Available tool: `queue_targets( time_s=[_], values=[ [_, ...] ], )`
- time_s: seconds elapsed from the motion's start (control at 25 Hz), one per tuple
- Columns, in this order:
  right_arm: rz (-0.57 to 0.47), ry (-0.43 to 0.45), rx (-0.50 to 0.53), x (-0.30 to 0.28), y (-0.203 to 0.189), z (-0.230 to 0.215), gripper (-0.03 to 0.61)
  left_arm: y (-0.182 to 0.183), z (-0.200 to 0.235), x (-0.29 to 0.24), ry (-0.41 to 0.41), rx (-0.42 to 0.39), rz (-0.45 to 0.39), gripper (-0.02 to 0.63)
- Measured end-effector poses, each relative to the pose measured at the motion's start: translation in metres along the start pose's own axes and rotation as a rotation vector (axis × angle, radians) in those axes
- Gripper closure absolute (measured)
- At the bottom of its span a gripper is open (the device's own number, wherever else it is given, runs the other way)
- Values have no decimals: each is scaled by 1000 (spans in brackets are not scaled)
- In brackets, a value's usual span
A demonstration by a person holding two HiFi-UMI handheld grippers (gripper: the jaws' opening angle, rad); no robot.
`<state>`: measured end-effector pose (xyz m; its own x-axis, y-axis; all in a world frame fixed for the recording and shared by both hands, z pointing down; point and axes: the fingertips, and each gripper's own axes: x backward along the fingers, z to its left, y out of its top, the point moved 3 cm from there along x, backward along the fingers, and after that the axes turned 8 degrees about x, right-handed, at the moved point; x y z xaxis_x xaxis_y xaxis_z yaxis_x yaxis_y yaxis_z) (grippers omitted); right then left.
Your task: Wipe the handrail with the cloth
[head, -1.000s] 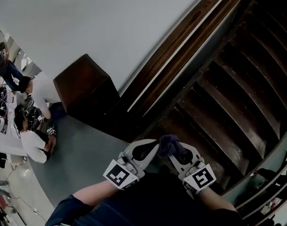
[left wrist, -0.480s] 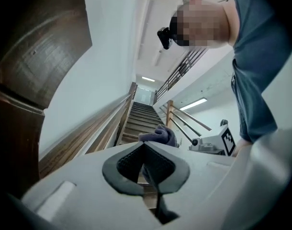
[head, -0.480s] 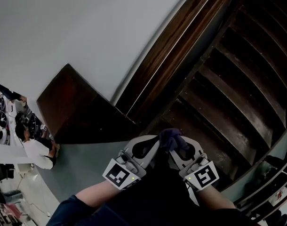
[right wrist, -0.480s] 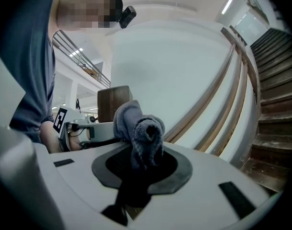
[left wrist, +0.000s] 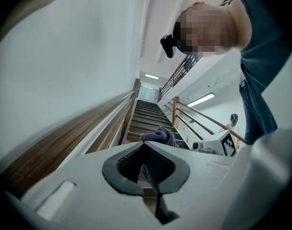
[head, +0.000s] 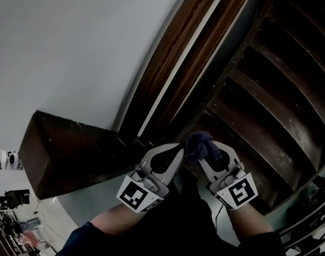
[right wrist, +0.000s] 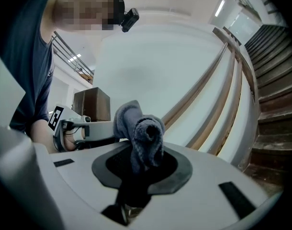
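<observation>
Low centre of the head view: both grippers side by side, tips pointing up-frame, marker cubes nearest the camera.

Right gripper (head: 205, 154): jaws clenched on the cloth (head: 198, 144). Its own view shows dark blue-grey towelling, bunched and rolled, standing up out of the dark pads. The free end pokes past the tips.

Left gripper (head: 176, 152): jaws closed, tips meeting. Its own view shows only a hollow between the pads, with nothing clamped in it. The cloth sits just beyond its tips. Whether it touches them cannot be told.

Cloth position: just below centre frame, between the two sets of tips, over the lowest steps of the stairs (head: 269, 89).

Handrail (head: 170, 57): dark wood, running along the pale wall (head: 72, 36) on a diagonal from top centre-right down to centre frame. A thin white strip runs beside it. Its lower end finishes just above the left gripper. The cloth is near that lower end; no contact with the rail is visible in any view.

Dark wooden block (head: 61, 153): left of the grippers, in the lower-left quarter.

Stairs fill the right side of the frame, with dark, worn treads.
</observation>
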<state>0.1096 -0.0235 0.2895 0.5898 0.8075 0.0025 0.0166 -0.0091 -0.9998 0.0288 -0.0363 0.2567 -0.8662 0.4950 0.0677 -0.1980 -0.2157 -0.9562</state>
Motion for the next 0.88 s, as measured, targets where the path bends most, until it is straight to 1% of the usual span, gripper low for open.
queue_targets(
  time_s=[0.16, 0.32, 0.6, 0.88],
  values=[
    [-14, 2, 22, -25, -11, -32, 483, -10, 25, -32, 11, -2, -4, 611],
    [-28, -16, 37, -42, -19, -65, 483, -18, 43, -58, 30, 0, -3, 611],
    [-47, -53, 121, -72, -30, -131, 483, -20, 74, -101, 51, -22, -35, 611],
    [-44, -92, 207, -110, -52, -197, 483, -30, 103, -125, 99, -36, -26, 611]
  ],
)
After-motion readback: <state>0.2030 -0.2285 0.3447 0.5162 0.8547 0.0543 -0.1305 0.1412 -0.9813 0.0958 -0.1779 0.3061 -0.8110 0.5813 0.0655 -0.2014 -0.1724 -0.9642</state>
